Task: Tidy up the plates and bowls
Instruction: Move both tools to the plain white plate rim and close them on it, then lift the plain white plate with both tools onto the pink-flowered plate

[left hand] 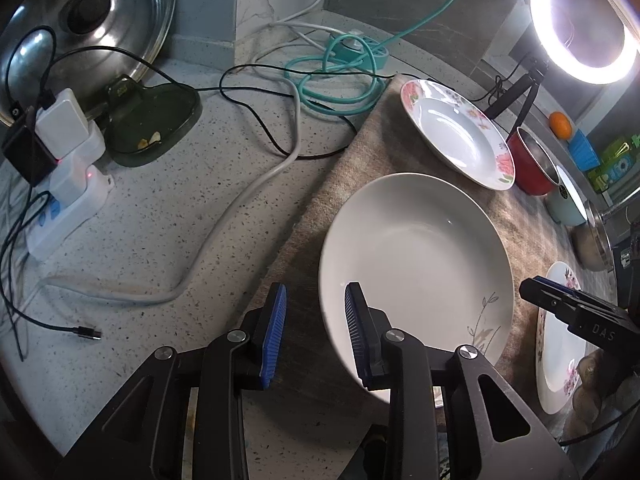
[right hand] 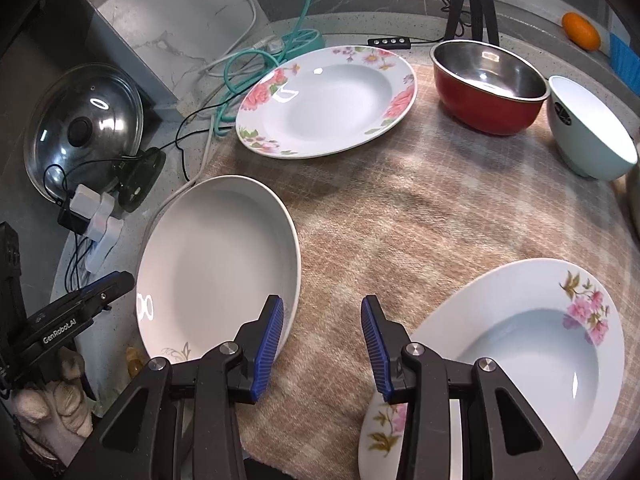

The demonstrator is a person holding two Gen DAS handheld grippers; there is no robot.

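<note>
A plain white deep plate (left hand: 420, 252) (right hand: 216, 264) lies at the left edge of a checked cloth (right hand: 400, 220). My left gripper (left hand: 316, 332) is open and straddles the plate's left rim, with one pad over the plate and one outside it; neither pad presses on it. My right gripper (right hand: 322, 336) is open over bare cloth, its left pad beside the white plate's right rim. A plate with pink blossoms (right hand: 520, 360) lies to its right. At the back are a rose-patterned plate (right hand: 324, 104), a red steel-lined bowl (right hand: 488, 84) and a pale green bowl (right hand: 588, 132).
Left of the cloth, the speckled counter holds tangled cables (left hand: 320, 80), a power strip with chargers (left hand: 68, 208), a dark dish (left hand: 156, 120) and a glass lid (left hand: 92, 20). A ring light (left hand: 584, 24) on a tripod (right hand: 472, 0) and an orange (right hand: 580, 30) are at the back.
</note>
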